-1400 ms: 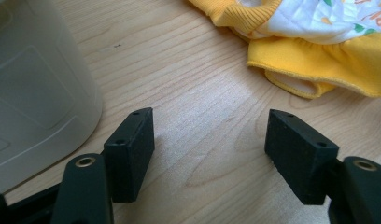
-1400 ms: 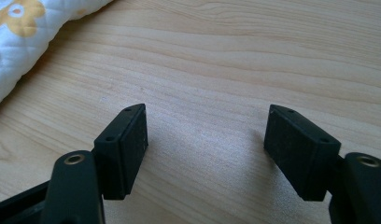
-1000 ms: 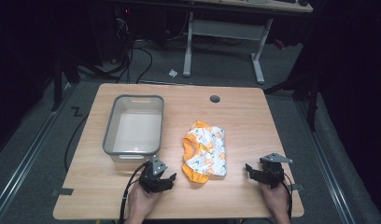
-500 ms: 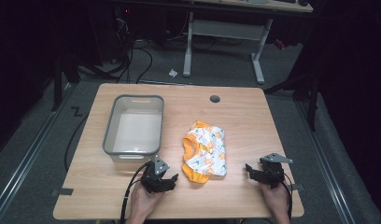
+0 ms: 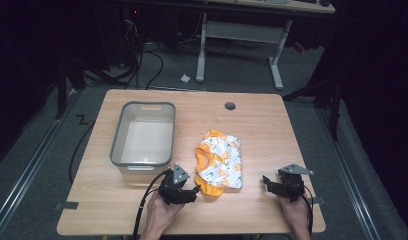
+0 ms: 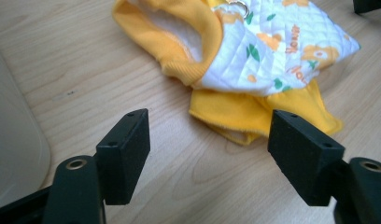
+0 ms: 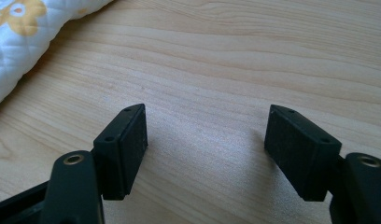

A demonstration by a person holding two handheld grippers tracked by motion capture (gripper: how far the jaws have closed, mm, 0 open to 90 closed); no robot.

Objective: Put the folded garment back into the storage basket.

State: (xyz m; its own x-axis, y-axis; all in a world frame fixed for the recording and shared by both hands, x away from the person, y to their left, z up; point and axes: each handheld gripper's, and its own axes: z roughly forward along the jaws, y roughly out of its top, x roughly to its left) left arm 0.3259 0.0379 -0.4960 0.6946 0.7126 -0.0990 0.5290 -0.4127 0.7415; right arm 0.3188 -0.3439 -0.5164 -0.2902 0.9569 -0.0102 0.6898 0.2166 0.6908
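Small quilted garment (image 5: 219,162), white with orange flowers and yellow trim, lies flat near the worktop (image 5: 262,125) centre, just right of the grey bin (image 5: 143,134). Left gripper (image 5: 184,190) sits just beside the garment's near yellow hem, fingers (image 6: 125,151) spread wide, holding nothing. Right gripper (image 5: 277,184) is apart from the garment on its right, over bare wood, fingers (image 7: 121,149) also wide and empty.

Risks, as judgement: the left gripper looks set for the hem; the hem lies flat on the wood, so the fingers may scrape the worktop or pinch only the top layer, and the garment would unfold or drag instead of lifting. Gripping one corner alone would likely let the rest hang and catch the bin rim. Right gripper has a fair way to go to help; a late grab could bunch the cloth.

Surface: light wood-grain worktop, smooth, with a cable hole (image 5: 230,106) at the back. Room is dark, grey carpet, cables on the floor (image 5: 157,65), a desk frame (image 5: 242,35) behind.
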